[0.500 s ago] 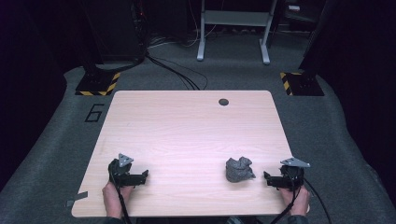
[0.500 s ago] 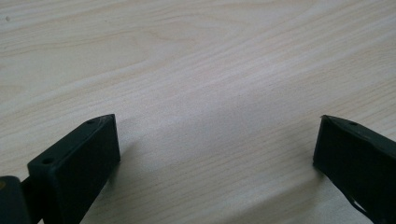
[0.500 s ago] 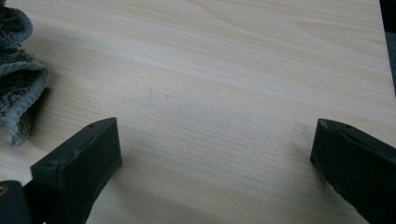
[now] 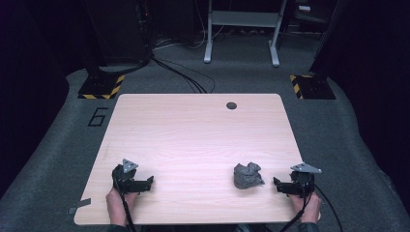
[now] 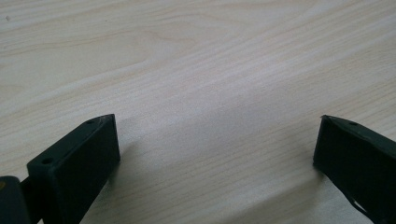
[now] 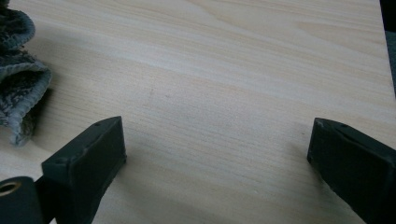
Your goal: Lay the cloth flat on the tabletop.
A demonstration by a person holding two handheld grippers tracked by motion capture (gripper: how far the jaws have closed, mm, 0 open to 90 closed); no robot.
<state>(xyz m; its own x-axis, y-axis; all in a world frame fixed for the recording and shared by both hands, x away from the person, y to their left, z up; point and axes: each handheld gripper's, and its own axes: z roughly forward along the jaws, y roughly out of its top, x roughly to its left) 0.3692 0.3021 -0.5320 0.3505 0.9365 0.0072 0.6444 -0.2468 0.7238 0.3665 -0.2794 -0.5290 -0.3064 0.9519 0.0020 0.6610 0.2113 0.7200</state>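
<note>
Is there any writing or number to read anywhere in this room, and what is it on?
"6": a dark numeral on the grey floor mat, left of the table.
The yellow-and-black striped bases carry warning stripes, no words.
Nothing is written on the table, the crumpled grey cloth or the grippers.

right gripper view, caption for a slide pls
Open right hand-held gripper over the table, crumpled grey cloth at its left.

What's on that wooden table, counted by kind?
Crumpled grey cloth: 1
Black two-jaw grippers, left and right, both open: 2
Dark round hole in the light wooden table: 1
Total: 4
</note>
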